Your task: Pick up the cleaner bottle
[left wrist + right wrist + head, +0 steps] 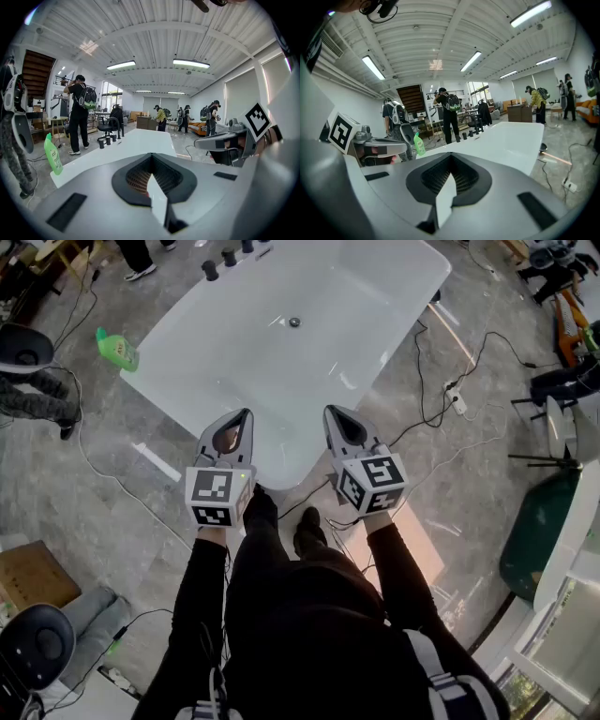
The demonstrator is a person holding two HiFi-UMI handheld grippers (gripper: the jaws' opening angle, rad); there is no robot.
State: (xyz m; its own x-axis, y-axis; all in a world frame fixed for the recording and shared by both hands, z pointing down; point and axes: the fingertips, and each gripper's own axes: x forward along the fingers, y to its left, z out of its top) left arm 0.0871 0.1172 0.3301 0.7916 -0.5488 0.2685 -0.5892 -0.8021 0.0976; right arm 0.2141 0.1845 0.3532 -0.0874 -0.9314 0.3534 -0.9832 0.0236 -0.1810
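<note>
The green cleaner bottle (117, 350) stands on the floor against the left corner of the white bathtub (281, 381). It also shows far off at the left in the left gripper view, bottle (53, 154), and in the right gripper view, bottle (419, 144). My left gripper (246, 414) and right gripper (330, 412) hover side by side over the tub's near end, well short of the bottle. Both are shut and hold nothing. Their closed jaws, left gripper (151, 157) and right gripper (450, 158), point along the tub.
Black tap fittings (228, 257) line the tub's far rim. Cables and a power strip (457, 401) lie on the floor to the right. An office chair (23, 348) and a cardboard box (33, 573) are at the left. Several people stand in the background.
</note>
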